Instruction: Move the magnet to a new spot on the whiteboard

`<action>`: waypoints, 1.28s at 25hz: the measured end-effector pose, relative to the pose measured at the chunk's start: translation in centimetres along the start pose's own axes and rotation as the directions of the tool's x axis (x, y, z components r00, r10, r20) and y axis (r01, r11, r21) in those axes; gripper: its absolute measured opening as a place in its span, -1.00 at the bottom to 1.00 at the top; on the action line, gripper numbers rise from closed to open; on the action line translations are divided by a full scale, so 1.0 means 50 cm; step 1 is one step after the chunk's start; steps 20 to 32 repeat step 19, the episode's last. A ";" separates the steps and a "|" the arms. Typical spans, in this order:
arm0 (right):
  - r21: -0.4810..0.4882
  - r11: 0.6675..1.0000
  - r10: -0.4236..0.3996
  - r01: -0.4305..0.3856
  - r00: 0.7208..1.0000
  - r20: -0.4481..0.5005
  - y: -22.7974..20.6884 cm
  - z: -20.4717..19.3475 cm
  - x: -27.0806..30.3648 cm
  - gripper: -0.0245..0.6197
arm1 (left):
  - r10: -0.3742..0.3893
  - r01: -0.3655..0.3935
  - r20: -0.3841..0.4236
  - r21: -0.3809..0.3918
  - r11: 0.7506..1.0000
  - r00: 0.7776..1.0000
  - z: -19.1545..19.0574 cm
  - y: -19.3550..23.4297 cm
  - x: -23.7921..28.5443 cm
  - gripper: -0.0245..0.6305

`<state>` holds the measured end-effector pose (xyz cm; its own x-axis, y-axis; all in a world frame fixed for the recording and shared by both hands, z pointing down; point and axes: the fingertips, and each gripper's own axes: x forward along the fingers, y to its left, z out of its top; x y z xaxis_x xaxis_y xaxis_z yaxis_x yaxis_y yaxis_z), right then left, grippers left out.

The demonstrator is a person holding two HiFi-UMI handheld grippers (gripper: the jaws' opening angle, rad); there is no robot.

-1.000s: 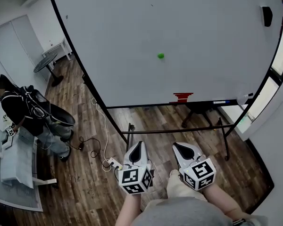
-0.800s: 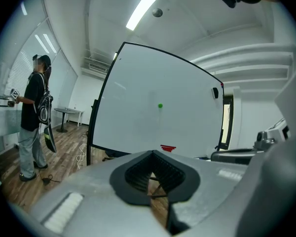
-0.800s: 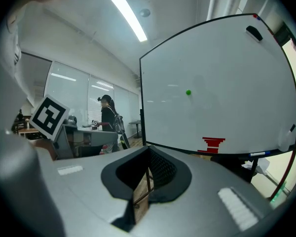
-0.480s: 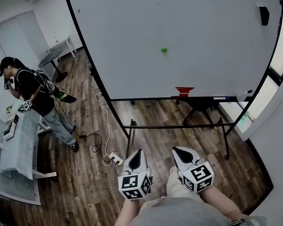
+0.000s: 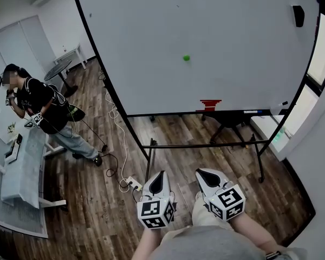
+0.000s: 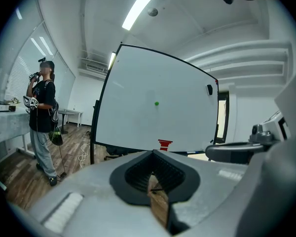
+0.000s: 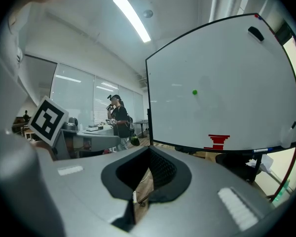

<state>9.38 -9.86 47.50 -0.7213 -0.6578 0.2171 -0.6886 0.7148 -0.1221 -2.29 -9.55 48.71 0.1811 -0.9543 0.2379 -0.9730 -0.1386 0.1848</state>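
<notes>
The small round green magnet (image 5: 186,58) sits on the large black-framed whiteboard (image 5: 233,20), near the board's middle, in the upper centre of the head view and well apart from everything else on it. A black rectangular eraser (image 5: 298,15) clings near the board's upper right corner. A red stepped block (image 5: 209,105) rests at its lower edge, below and slightly right of the magnet. The whiteboard stands on a black metal stand (image 5: 206,145) over a brown wood-plank floor (image 5: 97,215). A white cable with a power strip (image 5: 131,186) lies on the floor beside the stand's left leg. At the bottom of the head view the left hand-held gripper (image 5: 158,175) and the right hand-held gripper (image 5: 201,173) are side by side, both pointing toward the board and well short of it. In each gripper's own view its black pads are pressed together at the tips with nothing between them, and the magnet shows far ahead on the board. At the left of the frame a person in a dark top (image 5: 43,110) stands next to a pale grey counter (image 5: 21,172).
</notes>
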 end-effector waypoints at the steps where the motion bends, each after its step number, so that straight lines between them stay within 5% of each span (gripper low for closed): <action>1: 0.002 1.000 -0.001 0.001 1.000 0.002 -0.001 0.001 -0.001 -0.93 | -0.002 0.002 0.000 0.001 1.000 1.000 0.000 -0.003 0.000 -0.91; 32: 0.015 1.000 -0.011 0.011 1.000 0.022 -0.023 0.006 -0.016 -0.93 | -0.019 0.019 -0.001 0.013 1.000 1.000 0.002 -0.034 0.015 -0.91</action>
